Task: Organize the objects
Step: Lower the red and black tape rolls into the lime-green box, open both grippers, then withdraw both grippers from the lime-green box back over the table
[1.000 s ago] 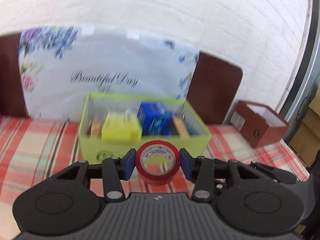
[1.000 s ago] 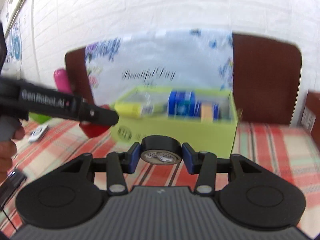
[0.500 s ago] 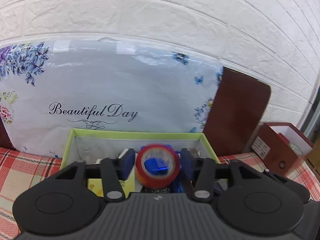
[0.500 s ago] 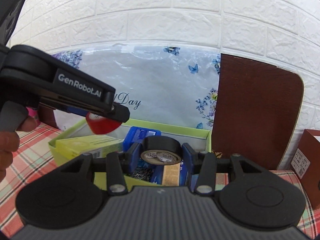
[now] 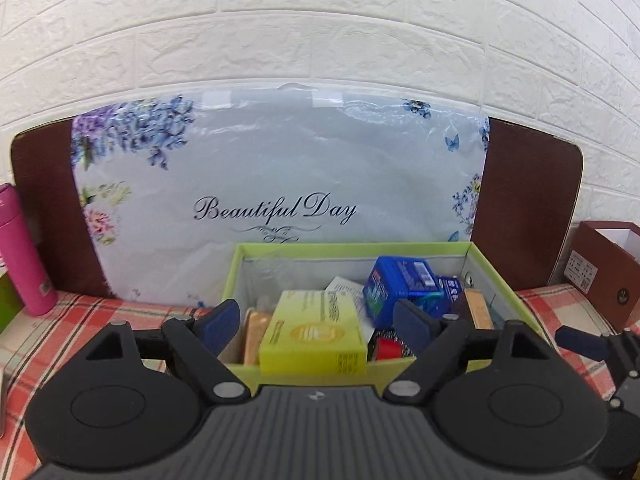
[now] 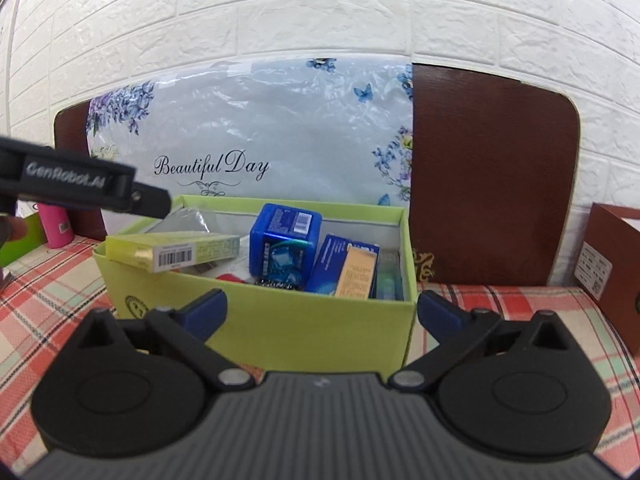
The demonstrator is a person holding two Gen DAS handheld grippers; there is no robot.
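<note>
A lime green box point(image 5: 486, 264) point(image 6: 280, 324) stands on the plaid tablecloth and holds a yellow carton point(image 5: 316, 330) point(image 6: 176, 250), blue packs point(image 5: 400, 284) point(image 6: 286, 238) and an orange pack point(image 6: 356, 274). The red tape roll point(image 5: 386, 348) lies inside it by the front wall; a sliver of it shows in the right wrist view point(image 6: 230, 277). The black tape roll is hidden. My left gripper point(image 5: 318, 322) is open and empty above the box's front edge. My right gripper point(image 6: 320, 308) is open and empty in front of the box.
A floral "Beautiful Day" bag point(image 5: 276, 184) leans on a brown board point(image 6: 492, 176) at the wall behind the box. A pink bottle point(image 5: 22, 252) stands at the left. A brown box point(image 5: 608, 264) sits at the right. The left gripper's arm point(image 6: 80, 184) crosses the right view.
Both grippers opened and let go of their tape rolls; the red roll now lies in the green box. Both grippers have pulled back a little from the box.
</note>
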